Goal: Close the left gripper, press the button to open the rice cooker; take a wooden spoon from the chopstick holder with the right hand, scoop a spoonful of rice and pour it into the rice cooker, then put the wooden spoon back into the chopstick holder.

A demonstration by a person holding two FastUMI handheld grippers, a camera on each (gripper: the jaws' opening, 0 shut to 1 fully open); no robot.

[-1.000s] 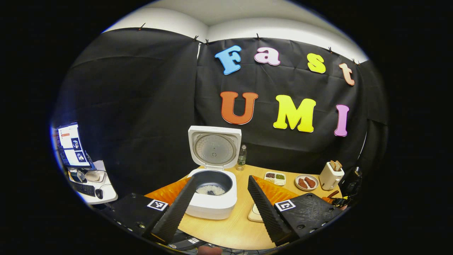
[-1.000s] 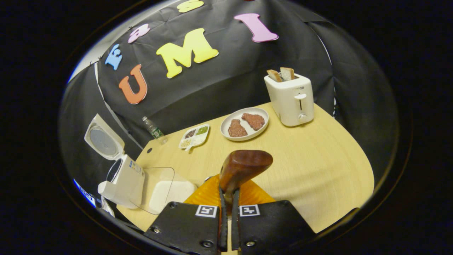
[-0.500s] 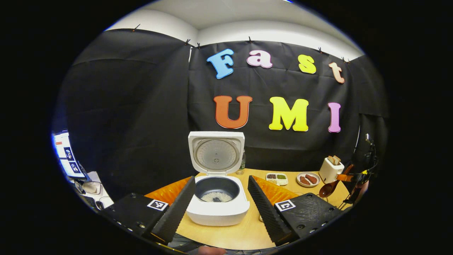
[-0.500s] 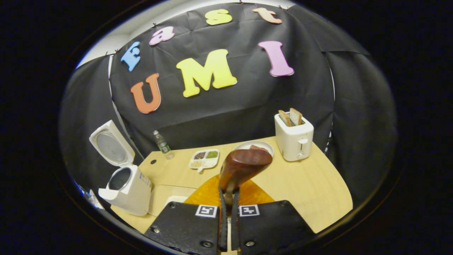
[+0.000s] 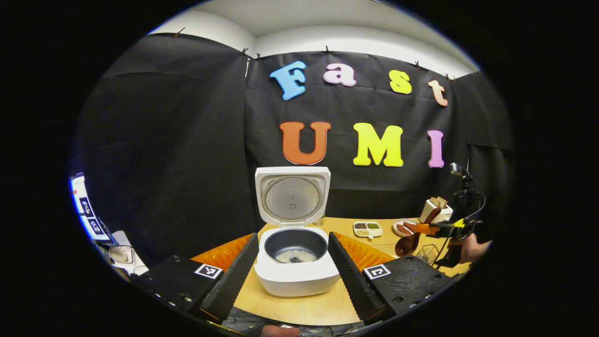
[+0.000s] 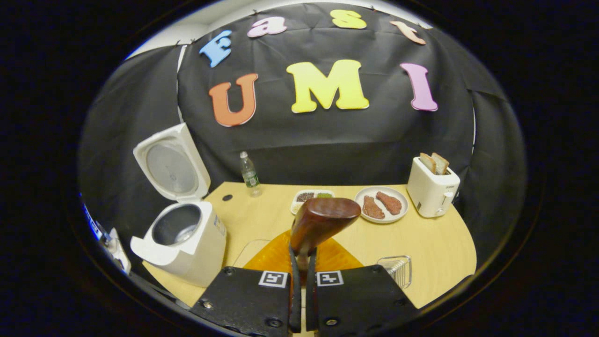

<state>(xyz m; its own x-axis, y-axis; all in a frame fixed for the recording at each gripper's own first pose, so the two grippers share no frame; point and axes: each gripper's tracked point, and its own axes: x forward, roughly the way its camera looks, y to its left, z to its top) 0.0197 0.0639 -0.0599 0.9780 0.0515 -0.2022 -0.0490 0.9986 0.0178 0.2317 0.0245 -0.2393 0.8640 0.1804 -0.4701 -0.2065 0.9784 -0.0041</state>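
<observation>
- Right gripper view: since a second ago the camera has lifted and swung level, so the toaster (image 6: 433,187) and the plate of meat (image 6: 381,204) have slid back toward the far side of the table (image 6: 435,248), and a wire chopstick holder (image 6: 397,270) has come into sight at the near right.
- There's the right gripper (image 6: 302,276), fingers pinched tight on the handle of the wooden spoon (image 6: 323,222), whose bowl stands up just ahead of the fingertips.
- Off to the left sits the rice cooker (image 6: 185,238), lid tipped up and back, pot open; a bottle (image 6: 250,174) stands behind it by the wall, and a divided dish (image 6: 306,196) peeks out behind the spoon.
- Left gripper view: the cooker (image 5: 297,262) now sits squarely between the fingers, closer than before.
- The left gripper (image 5: 292,269) is spread wide, one finger either side of the cooker, touching nothing that I can see; white rice lies in the bottom of the dark pot.
- Far right, a hand (image 5: 470,248) carries the other gripper (image 5: 433,229), the spoon (image 5: 405,243) hanging bowl-down from it above the holder (image 5: 426,254).
</observation>
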